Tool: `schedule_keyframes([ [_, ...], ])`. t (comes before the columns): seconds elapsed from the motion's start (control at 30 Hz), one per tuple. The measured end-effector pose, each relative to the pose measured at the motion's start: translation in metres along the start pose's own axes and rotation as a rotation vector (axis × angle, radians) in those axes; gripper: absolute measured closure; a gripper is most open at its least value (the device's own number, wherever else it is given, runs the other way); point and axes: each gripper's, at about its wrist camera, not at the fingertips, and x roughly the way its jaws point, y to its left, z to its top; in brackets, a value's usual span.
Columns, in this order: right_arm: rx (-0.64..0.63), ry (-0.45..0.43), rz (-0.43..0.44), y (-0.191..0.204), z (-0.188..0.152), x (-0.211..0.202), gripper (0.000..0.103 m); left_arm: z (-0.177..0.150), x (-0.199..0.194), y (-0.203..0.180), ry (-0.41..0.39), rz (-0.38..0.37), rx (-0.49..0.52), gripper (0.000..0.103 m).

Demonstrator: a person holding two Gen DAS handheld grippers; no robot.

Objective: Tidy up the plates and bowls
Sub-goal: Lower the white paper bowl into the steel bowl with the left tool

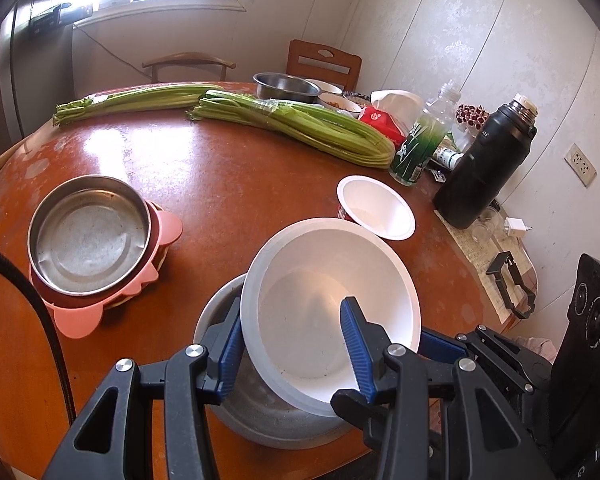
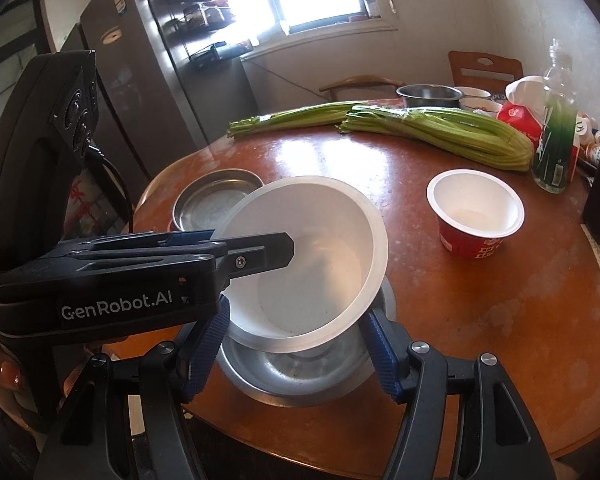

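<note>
Your left gripper [image 1: 292, 336] pinches the near wall of the large white plastic bowl [image 1: 324, 280], one blue-padded finger [image 1: 356, 344] inside, the other outside against the rim, so the bowl hangs tilted. Your right gripper [image 2: 296, 332] stands wide, blue fingers [image 2: 384, 352] on either side of that same bowl [image 2: 320, 240], not clearly touching it. The bowl sits tipped in the shallow round steel dish [image 1: 268, 412] at the near edge of the round brown wooden table [image 1: 220, 184]. Near the left edge, another steel dish [image 1: 86, 236] tops a stack with a pink lobed plastic plate [image 1: 80, 320] under it. Just beyond the white bowl, toward the right edge, stands a small red paper cup with white inside [image 2: 476, 216]. Far side: two bundles of green celery stalks [image 1: 300, 124], a steel pot [image 1: 286, 87], a green-labelled clear bottle [image 1: 424, 140], and a black thermos flask [image 1: 488, 164] at the right edge.
</note>
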Motion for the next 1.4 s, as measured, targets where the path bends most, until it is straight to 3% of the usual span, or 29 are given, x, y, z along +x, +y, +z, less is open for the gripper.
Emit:
schedule_keyframes([
  [0.83,0.005,0.093,0.004,-0.003,-0.018,0.025,0.035,-0.021,0.03,0.014,0.082,0.016,-0.026,0.057],
  [1.4,-0.002,0.105,-0.01,0.0,-0.02,0.031,0.035,-0.022,0.04,0.022,0.101,0.019,-0.043,0.057],
])
